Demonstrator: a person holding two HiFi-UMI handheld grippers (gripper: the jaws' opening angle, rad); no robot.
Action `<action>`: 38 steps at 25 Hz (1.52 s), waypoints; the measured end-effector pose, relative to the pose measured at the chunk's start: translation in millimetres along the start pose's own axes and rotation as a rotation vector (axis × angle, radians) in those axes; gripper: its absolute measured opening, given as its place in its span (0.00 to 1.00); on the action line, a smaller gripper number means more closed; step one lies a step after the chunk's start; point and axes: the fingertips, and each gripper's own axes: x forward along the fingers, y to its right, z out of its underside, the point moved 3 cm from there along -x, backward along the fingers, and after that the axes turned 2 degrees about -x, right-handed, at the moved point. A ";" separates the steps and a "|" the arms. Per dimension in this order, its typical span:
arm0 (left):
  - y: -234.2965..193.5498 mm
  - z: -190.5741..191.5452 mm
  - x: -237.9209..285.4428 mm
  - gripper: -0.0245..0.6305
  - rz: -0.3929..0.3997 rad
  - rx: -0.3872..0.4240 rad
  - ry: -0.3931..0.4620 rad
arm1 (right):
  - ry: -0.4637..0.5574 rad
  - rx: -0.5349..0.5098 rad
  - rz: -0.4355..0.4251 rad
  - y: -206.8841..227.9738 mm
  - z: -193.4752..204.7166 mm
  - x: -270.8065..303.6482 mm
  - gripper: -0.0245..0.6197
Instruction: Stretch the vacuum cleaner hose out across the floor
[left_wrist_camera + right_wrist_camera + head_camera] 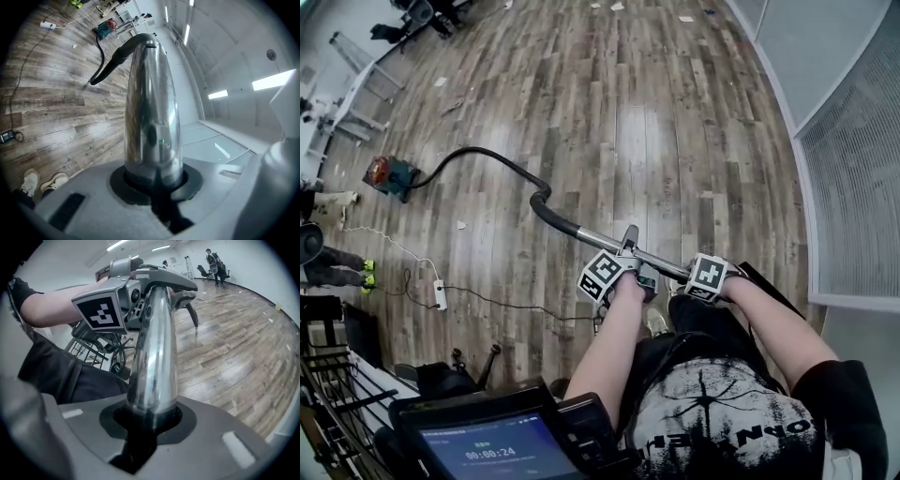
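A shiny metal vacuum wand [602, 243] runs from my hands toward a black curved handle [541, 201]. From there the black hose [483, 156] snakes left across the wood floor to the small red and teal vacuum cleaner [390, 175]. My left gripper [626, 272] is shut on the wand, and my right gripper [710, 278] is shut on it closer to me. In the left gripper view the wand [151, 112] stands clamped in the jaws, with the hose [100, 52] beyond. The right gripper view shows the wand [154, 352] clamped and the left gripper's marker cube [99, 311] ahead.
A white power strip [440, 295] with a thin cable lies on the floor at left. A person's legs in green shoes [339, 267] are at the left edge. A wire rack [337, 389] and a screen [499, 448] sit near me. A white wall [848, 159] bounds the right.
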 end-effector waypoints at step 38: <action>-3.5 311.1 -70.2 0.11 -0.219 0.034 0.095 | -0.002 -0.083 -0.065 -96.3 302.7 -28.8 0.16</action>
